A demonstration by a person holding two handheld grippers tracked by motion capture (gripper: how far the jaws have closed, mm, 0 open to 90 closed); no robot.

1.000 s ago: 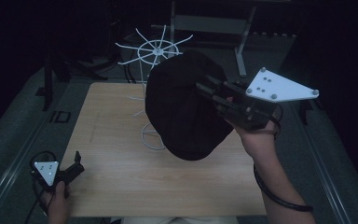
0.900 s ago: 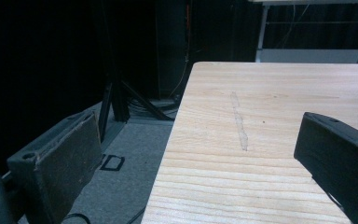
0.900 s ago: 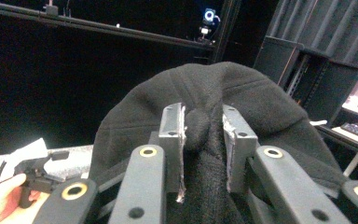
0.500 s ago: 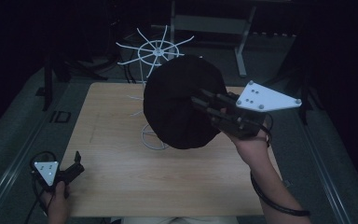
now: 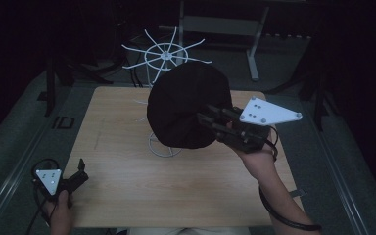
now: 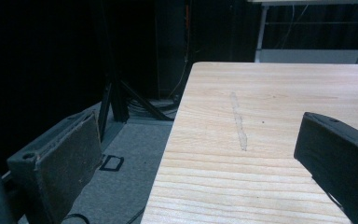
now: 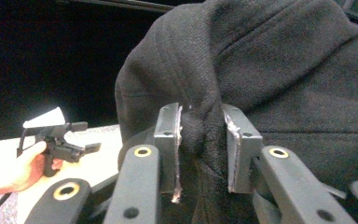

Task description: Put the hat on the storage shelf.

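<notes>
Black fleece hat [image 7: 279, 79], bunched fold

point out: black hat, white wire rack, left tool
black hat [image 5: 186, 100], high view, top of its crown
white wire rack [image 5: 166, 55], high view, hub of its spokes
left tool [image 5: 81, 172], high view, between its tips

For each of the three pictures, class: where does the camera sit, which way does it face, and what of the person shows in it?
High view: above the near side, facing forward and down on the wooden table; both forearms enter below.
Left gripper view: rides the left hand-held gripper, open, facing the table's far corner.
Right gripper view: rides the right hand-held gripper, shut on the black hat; the left hand shows.
Shared: table and hat.
</notes>
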